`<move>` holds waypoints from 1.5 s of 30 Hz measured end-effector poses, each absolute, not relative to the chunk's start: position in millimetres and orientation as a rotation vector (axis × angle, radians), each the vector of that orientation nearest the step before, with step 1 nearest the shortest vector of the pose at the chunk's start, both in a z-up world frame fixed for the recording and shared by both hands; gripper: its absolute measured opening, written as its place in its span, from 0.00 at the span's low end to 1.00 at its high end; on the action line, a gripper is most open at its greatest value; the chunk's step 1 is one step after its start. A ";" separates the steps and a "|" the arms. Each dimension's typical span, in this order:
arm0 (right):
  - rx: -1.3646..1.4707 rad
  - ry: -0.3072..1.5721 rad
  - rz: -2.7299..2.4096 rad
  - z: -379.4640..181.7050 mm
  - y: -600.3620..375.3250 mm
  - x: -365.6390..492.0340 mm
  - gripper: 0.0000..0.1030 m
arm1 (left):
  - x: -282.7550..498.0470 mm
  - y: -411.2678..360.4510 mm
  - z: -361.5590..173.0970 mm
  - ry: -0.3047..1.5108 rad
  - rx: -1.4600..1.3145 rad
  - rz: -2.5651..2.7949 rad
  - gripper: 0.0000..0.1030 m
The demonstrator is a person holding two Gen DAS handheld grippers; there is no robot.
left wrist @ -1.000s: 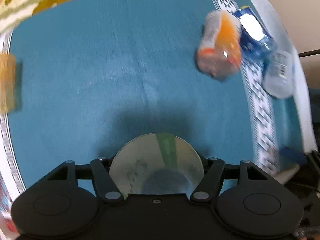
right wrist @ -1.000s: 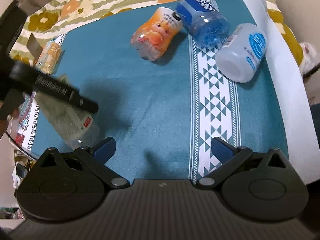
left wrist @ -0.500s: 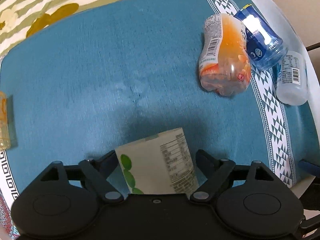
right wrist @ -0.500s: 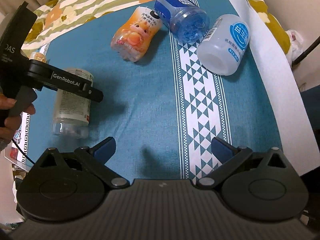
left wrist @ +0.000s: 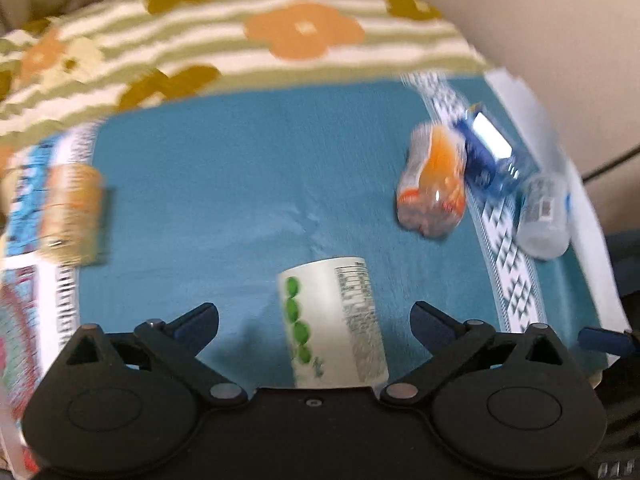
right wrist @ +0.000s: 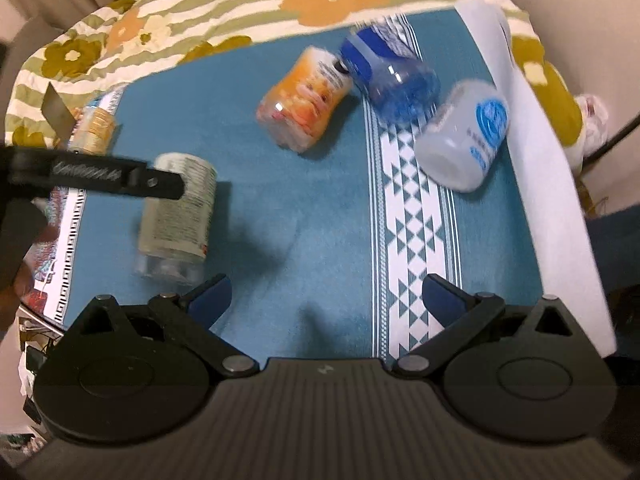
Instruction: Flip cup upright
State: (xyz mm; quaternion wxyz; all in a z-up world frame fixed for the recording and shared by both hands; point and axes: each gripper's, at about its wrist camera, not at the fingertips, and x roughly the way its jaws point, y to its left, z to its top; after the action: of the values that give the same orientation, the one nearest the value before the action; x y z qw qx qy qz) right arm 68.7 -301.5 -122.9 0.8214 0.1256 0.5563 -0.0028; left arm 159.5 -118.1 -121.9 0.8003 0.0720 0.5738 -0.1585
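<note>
The cup with a white label and green dots (left wrist: pixel 334 324) stands on the teal cloth (left wrist: pixel 240 184), between the open fingers of my left gripper (left wrist: pixel 314 320) without touching them. In the right wrist view the same cup (right wrist: pixel 176 216) shows at the left, its clear end toward the camera, with the left gripper's black arm (right wrist: pixel 96 176) across it. My right gripper (right wrist: pixel 326 294) is open and empty above the cloth (right wrist: pixel 312 208).
An orange cup (right wrist: pixel 306 100), a blue cup (right wrist: pixel 390 76) and a white cup with a blue mark (right wrist: pixel 464 136) lie on their sides at the back right. A tan cup (left wrist: pixel 70 216) lies at the left edge. A flowered blanket (left wrist: pixel 240 32) lies behind.
The left gripper let go of the cup, opened wide and drew back. The cup went from bottom-toward-camera to standing on the cloth. The right gripper stayed open and shifted a little.
</note>
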 end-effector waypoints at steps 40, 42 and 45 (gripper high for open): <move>0.487 1.389 0.095 -181.7 -213.7 218.0 0.73 | 77.6 87.6 -108.1 1.145 -0.211 -0.078 1.00; 0.486 1.382 0.099 -180.4 -214.2 216.3 0.72 | 79.4 87.5 -107.5 1.145 -0.213 -0.083 1.00; 0.476 1.368 0.108 -175.6 -213.4 212.8 0.69 | 82.0 86.7 -104.8 1.142 -0.209 -0.091 1.00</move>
State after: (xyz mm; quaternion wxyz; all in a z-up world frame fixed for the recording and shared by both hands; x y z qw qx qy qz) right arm 212.8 -213.4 -175.6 0.7477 0.2177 0.6254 0.0495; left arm 82.0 86.7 -104.8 0.8352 -0.0988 0.5393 -0.0431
